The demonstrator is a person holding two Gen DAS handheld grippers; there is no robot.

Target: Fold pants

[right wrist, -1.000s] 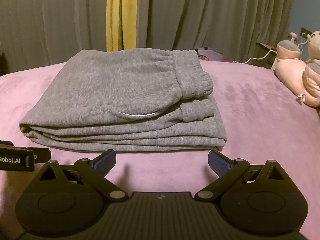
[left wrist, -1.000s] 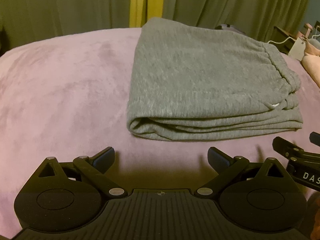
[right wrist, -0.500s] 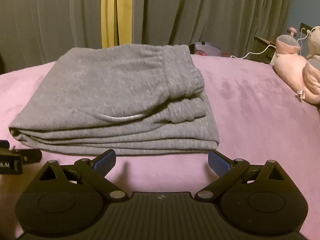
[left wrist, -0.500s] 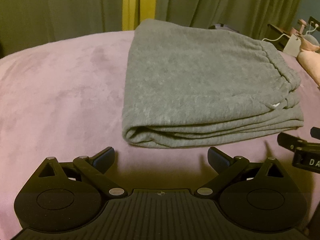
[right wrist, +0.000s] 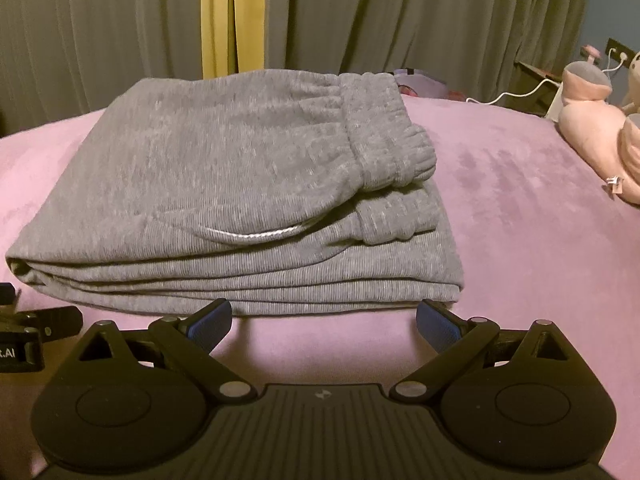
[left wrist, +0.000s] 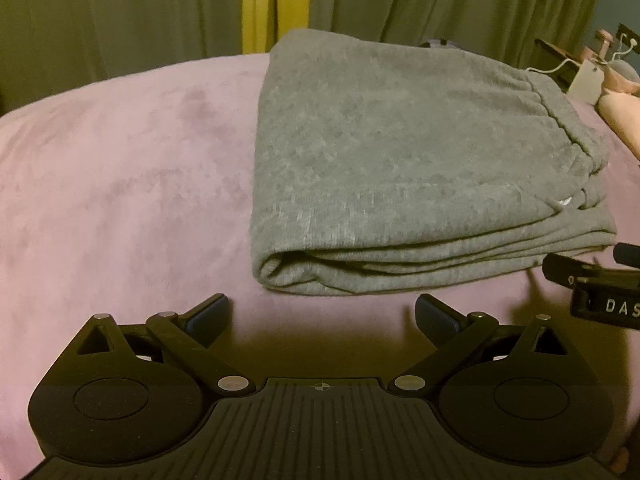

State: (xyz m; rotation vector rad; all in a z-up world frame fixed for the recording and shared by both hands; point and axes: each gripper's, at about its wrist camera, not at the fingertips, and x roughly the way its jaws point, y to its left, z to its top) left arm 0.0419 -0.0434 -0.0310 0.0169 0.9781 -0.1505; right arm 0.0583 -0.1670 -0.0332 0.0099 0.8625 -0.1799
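The grey sweatpants (left wrist: 400, 168) lie folded into a thick stacked rectangle on the pink bed cover (left wrist: 120, 184), waistband to the right. In the right wrist view the pants (right wrist: 224, 184) show the elastic waistband (right wrist: 384, 140) and a drawstring (right wrist: 256, 235) on top. My left gripper (left wrist: 322, 314) is open and empty, just in front of the fold's near left edge. My right gripper (right wrist: 324, 320) is open and empty, right at the stack's near edge. Each gripper shows at the other view's side edge.
Dark green curtains with a yellow strip (right wrist: 232, 16) hang behind the bed. A pink plush toy (right wrist: 596, 140) lies at the far right on the cover (right wrist: 520, 208), with a white cable and plug (right wrist: 520, 92) behind it.
Both grippers have moved closer to the folded pants, so the stack sits nearer and larger. Both stay open. The pants have not moved.
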